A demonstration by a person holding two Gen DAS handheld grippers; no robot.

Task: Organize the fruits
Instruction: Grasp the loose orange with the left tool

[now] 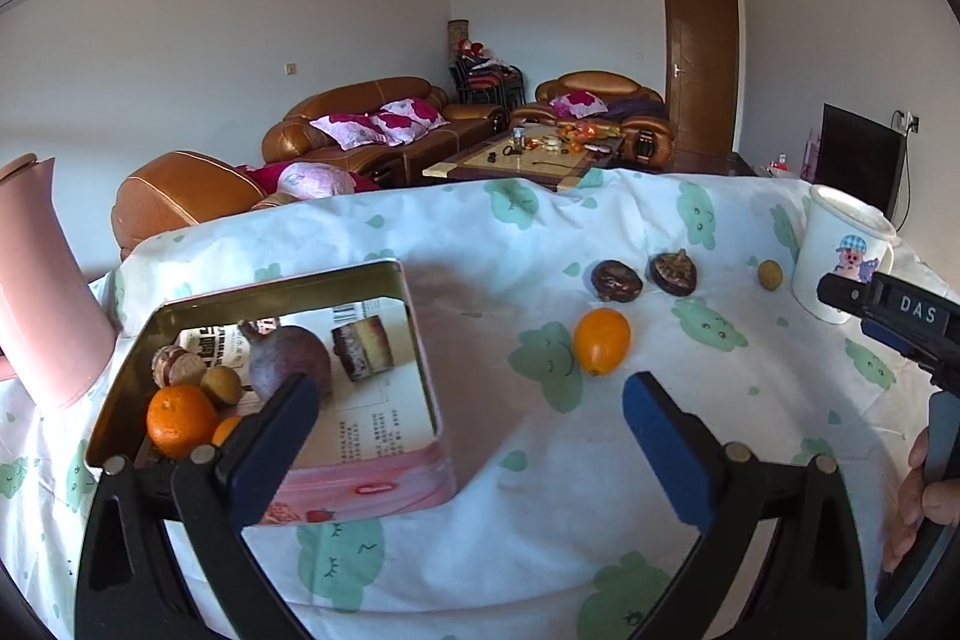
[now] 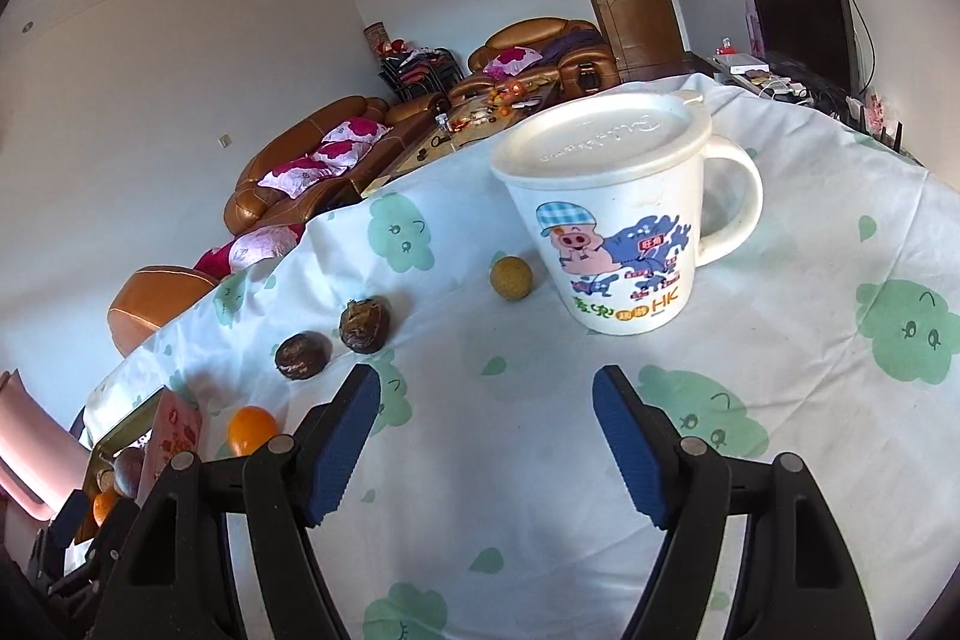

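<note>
The left gripper [image 1: 471, 451] hovers with its blue-padded jaws spread wide and holding nothing, one finger over the near corner of the open tin [image 1: 420, 340], the other over the cloth-covered tabletop [image 1: 540, 520]. The right gripper [image 2: 486, 445] is likewise wide apart and empty, low over the cloth in front of the white mug [image 2: 618, 232]. Just beyond the left jaws lies an oval orange kumquat [image 1: 602, 342], its long axis running roughly away from the camera. Farther out sit two dark, wrinkled fruits [image 1: 616, 281] side by side, and a small yellow-brown round fruit [image 1: 770, 275] beside the mug. Inside the tin rest a mandarin [image 1: 180, 421], a purple-brown fruit [image 1: 292, 361], a small tan fruit [image 1: 221, 385] and a striped purple piece [image 1: 174, 364]. The lidded mug shows a cartoon pig and "HK"; its handle points right. A label on the right gripper's body reads "DAS". A pink jug [image 1: 42, 280] stands left of the tin.
</note>
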